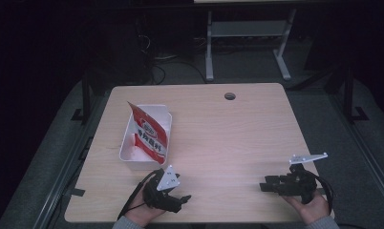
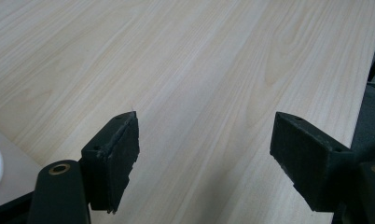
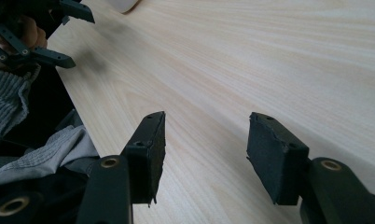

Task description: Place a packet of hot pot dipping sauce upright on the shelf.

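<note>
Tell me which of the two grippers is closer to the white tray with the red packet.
The left gripper. It sits just below the near end of the white tray holding the red packet; the right gripper is far across the table.

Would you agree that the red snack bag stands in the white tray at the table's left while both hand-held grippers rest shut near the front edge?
Not quite: both are open. The left hand-held gripper and right hand-held gripper views show spread, empty jaws. The red snack bag does stand in the white tray.
</note>
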Tool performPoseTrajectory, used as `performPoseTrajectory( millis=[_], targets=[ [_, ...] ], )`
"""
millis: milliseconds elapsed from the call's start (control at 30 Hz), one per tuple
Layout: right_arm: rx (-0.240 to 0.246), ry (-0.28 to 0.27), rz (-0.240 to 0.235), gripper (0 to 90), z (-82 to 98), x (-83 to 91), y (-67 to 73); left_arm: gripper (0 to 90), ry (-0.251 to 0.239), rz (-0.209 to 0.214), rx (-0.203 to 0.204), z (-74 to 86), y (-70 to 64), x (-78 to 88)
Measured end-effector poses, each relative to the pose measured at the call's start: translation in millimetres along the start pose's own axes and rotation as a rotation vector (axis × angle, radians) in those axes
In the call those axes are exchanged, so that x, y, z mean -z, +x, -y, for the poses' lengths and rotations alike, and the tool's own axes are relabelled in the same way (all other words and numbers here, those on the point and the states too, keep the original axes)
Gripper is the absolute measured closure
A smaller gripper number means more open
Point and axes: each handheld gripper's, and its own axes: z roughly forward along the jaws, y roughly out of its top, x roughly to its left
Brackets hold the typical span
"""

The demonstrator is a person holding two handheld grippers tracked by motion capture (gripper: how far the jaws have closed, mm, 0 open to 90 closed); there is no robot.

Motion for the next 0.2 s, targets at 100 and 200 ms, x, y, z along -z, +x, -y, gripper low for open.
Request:
performPoseTrajectory(
  millis=[100, 200],
  targets=[
    [0.005, 0.003, 0.002, 45.4, 4.8, -2.0, 2.9, 23.4, -0.001, 0.001, 0.0, 0.0, -0.2, 0.4],
    [0.015, 0.003, 0.007, 45.3, 6.4, -2.4, 5.0, 23.4, -0.001, 0.002, -0.006, -0.2, -0.7, 0.7]
  ],
)
